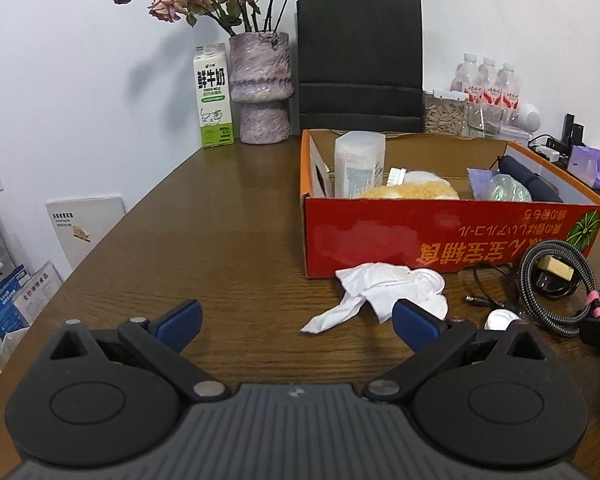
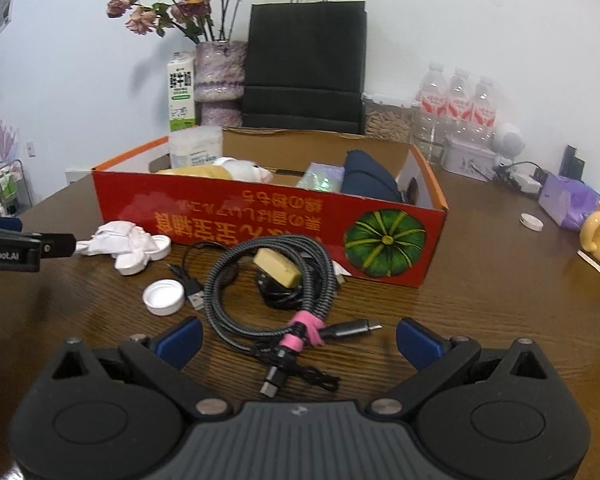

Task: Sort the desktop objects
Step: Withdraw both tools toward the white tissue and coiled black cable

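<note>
Braided cable [image 2: 268, 288], coiled and tied with a pink strap [image 2: 300, 332], lies on the tabletop against the near wall of the red box [image 2: 260, 216], straight ahead of my right gripper [image 2: 298, 338]. Its jaws are spread wide and hold nothing. The strapped end points toward me, almost between my pads, so the right hand is clearly nearer. My left gripper [image 1: 298, 320], equally wide and empty, faces the crumpled white cloth [image 1: 380, 284] at the box's near-left corner, just beyond its right pad.
</note>
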The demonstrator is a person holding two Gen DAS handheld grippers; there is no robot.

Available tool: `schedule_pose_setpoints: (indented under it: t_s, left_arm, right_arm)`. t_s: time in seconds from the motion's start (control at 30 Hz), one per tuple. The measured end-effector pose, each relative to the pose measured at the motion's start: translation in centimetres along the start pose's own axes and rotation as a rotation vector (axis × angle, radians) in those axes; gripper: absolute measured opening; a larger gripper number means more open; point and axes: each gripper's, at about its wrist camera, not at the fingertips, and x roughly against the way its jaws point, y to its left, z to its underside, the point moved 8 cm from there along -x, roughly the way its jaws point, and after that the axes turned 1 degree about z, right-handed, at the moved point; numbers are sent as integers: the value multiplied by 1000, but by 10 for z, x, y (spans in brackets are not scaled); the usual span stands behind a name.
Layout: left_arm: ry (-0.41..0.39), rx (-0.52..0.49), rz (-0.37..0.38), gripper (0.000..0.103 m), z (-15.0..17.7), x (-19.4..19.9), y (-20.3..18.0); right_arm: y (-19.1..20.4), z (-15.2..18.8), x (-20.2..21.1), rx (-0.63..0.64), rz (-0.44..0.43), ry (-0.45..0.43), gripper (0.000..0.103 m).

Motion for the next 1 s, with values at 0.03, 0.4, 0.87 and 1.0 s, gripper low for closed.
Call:
schedule_pose_setpoints:
  t_s: [0.03, 0.4, 0.87, 1.0]
  left_arm:
    - [-1, -4, 4, 103, -1, -1, -1]
    - [13, -11, 38, 103, -3, -17, -11]
    - [18, 0, 55, 103, -8, -24, -10]
    - [22, -2, 74, 103, -12, -30, -13]
  right_arm:
    - [-2, 1, 0, -3, 6, 1, 103]
    - [-20, 4, 1, -28, 26, -3, 103]
    - [23, -26, -45, 71, 6, 33, 103]
    - [25, -27, -54, 70, 25, 31, 102]
